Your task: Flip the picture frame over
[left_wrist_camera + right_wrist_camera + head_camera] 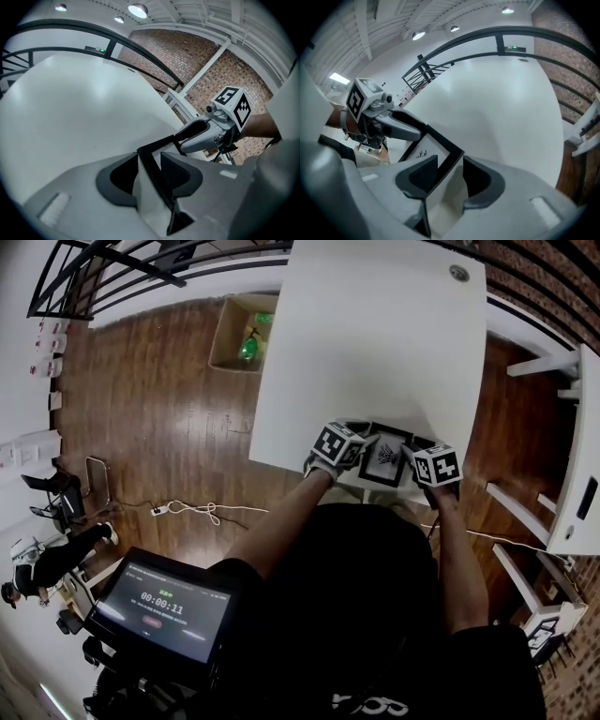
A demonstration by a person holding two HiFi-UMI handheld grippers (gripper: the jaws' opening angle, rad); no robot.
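Note:
A black picture frame [384,457] with a white mat and a small dark drawing lies at the near edge of the white table [375,334]. My left gripper [362,448] is at its left side and my right gripper [412,459] at its right. In the left gripper view the frame's black edge [157,176] stands between the open jaws [150,161], near the right pad, with the right gripper [206,133] beyond. In the right gripper view a frame corner [440,152] sits between the parted jaws [450,164], with a gap at the right pad, and the left gripper [401,129] is across.
An open cardboard box [239,334] stands on the wooden floor left of the table. White furniture [562,474] is close on the right. A power strip with cable [187,510] lies on the floor. A timer tablet [164,606] is at lower left, with a person [37,563] nearby.

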